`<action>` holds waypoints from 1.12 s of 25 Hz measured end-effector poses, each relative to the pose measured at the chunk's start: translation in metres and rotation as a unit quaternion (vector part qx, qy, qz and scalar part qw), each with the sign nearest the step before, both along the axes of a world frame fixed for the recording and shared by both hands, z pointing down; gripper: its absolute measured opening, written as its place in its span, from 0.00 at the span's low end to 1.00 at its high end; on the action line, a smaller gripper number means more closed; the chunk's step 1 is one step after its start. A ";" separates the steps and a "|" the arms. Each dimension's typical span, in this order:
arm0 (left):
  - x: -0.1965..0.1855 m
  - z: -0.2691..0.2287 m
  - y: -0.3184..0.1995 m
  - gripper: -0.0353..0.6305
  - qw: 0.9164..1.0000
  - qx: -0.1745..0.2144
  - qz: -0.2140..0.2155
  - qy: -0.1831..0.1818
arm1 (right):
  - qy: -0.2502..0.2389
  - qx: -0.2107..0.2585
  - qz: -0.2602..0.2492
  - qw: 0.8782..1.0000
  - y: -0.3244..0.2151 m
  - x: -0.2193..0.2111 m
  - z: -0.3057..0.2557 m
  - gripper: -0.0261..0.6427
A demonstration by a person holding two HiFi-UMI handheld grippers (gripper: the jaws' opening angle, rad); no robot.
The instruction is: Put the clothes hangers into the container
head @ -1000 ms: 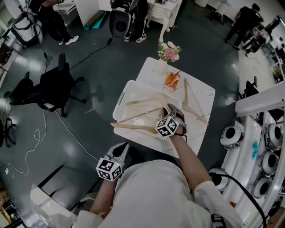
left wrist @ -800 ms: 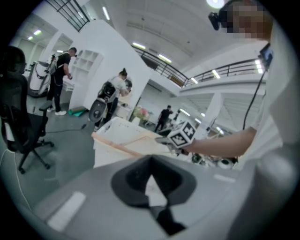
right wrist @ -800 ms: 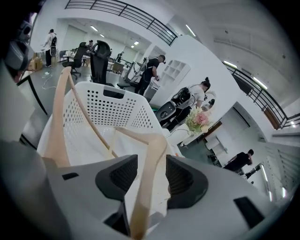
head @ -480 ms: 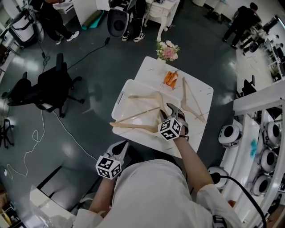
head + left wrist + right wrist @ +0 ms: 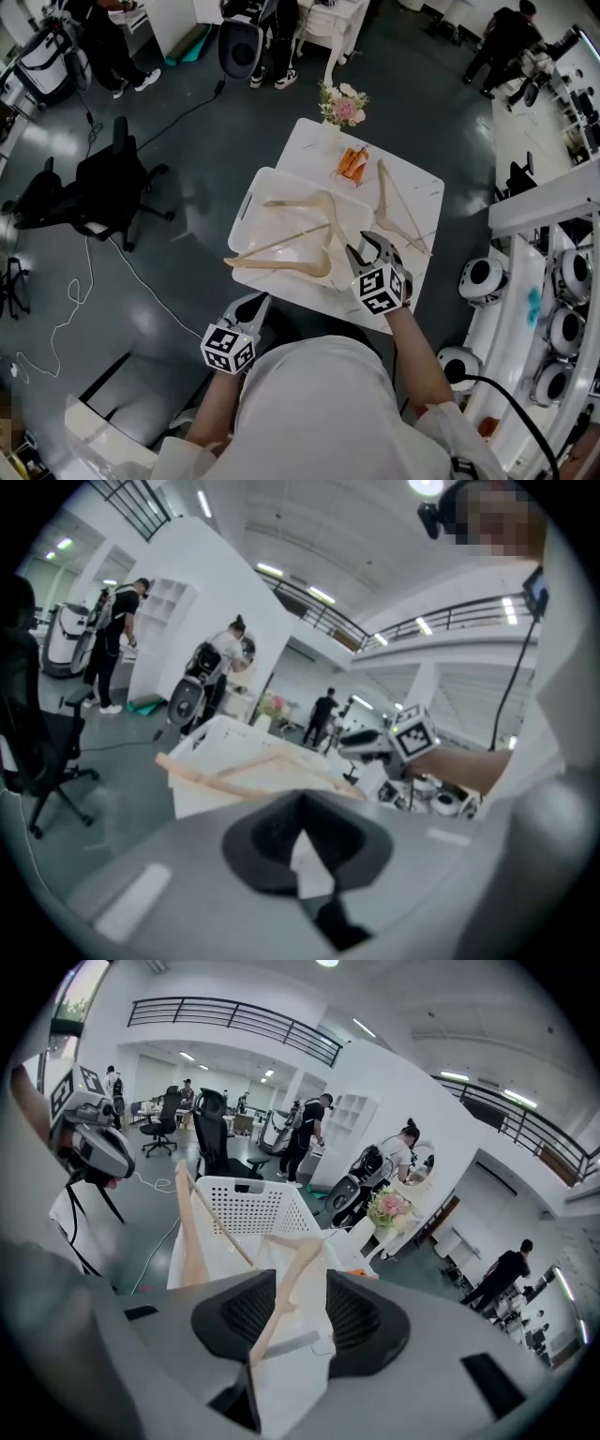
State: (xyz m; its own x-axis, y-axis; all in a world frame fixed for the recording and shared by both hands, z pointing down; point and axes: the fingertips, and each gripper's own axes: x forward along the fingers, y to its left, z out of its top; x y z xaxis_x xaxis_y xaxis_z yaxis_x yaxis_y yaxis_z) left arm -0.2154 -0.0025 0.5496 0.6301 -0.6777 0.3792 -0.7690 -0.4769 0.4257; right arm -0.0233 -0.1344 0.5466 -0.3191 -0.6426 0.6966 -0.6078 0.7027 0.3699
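Three hangers were in play: the upper hanger lay inside the container, the lower hanger lay across its near rim with one end projecting past the lower-left corner, and the third hanger lay on the table, right of centre. The right gripper stood over the container's right-hand edge. Its jaws had just been opening and stood wide apart, with a hanger arm visible in the gap but neither pad pressing on it. The left gripper, jaws together on nothing, hung low at lower centre. We judged the step in hand to be the release: we would lift straight clear with the jaws wide, so that no pad snagged the wood, and only then turn to the third hanger. The head view alone showed the third hanger and the overhang from above. The right gripper view alone showed the clearance at both pads and the container's perforated wall. The left gripper view showed the overhanging end from the side.
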 end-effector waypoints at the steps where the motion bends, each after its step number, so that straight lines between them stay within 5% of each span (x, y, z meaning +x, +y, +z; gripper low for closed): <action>1: 0.002 -0.001 -0.001 0.06 1.000 0.001 0.002 0.000 | -0.007 0.004 0.006 1.000 0.002 0.007 -0.005 0.28; 15: 0.038 -0.015 -0.007 0.05 0.999 0.004 0.042 0.003 | -0.136 -0.058 0.063 0.987 0.080 0.052 -0.009 0.12; 23: 0.077 -0.037 -0.020 0.05 0.997 0.035 0.064 0.014 | -0.246 -0.070 0.083 0.963 0.097 0.069 -0.031 0.07; 28: 0.099 -0.041 -0.025 0.05 0.997 0.041 0.071 0.014 | -0.325 -0.095 0.102 0.935 0.104 0.087 -0.028 0.06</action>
